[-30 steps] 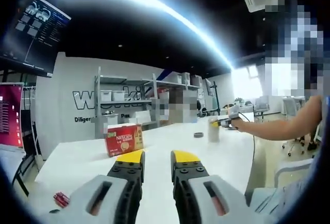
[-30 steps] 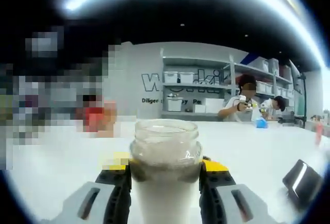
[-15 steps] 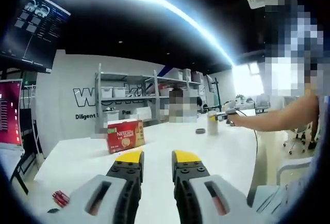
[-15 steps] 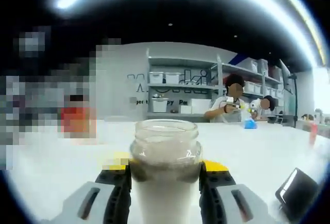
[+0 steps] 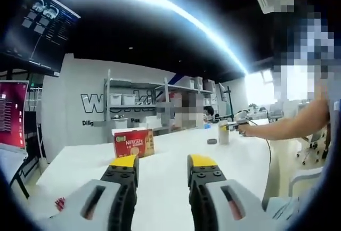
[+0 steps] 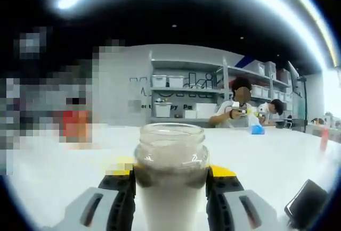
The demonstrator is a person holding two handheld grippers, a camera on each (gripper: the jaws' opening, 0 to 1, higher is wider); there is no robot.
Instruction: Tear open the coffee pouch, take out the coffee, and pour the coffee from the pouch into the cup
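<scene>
A red Nescafe coffee box (image 5: 134,142) stands upright on the white table (image 5: 170,162), well ahead of my left gripper (image 5: 161,163), whose yellow-tipped jaws are open with nothing between them. A small red pouch (image 5: 60,203) lies at the table's near left edge. At the far right of the left gripper view, the right gripper holds a white jar (image 5: 224,133) at arm's length. My right gripper (image 6: 169,170) is shut on that frosted white glass jar (image 6: 170,178), upright, lid off. A dark round lid (image 5: 211,141) lies on the table beside the jar.
A dark object (image 6: 306,203) lies at the right of the right gripper view on the table. Shelving with white bins (image 6: 202,95) lines the back wall, with two people seated before it. A monitor (image 5: 11,114) stands at the left. The person's arm (image 5: 287,127) reaches from the right.
My left gripper's jaws have spread wider apart. The left gripper view has shifted slightly. The right gripper still holds the jar; its view has panned a little, the jar unmoved between the jaws.
</scene>
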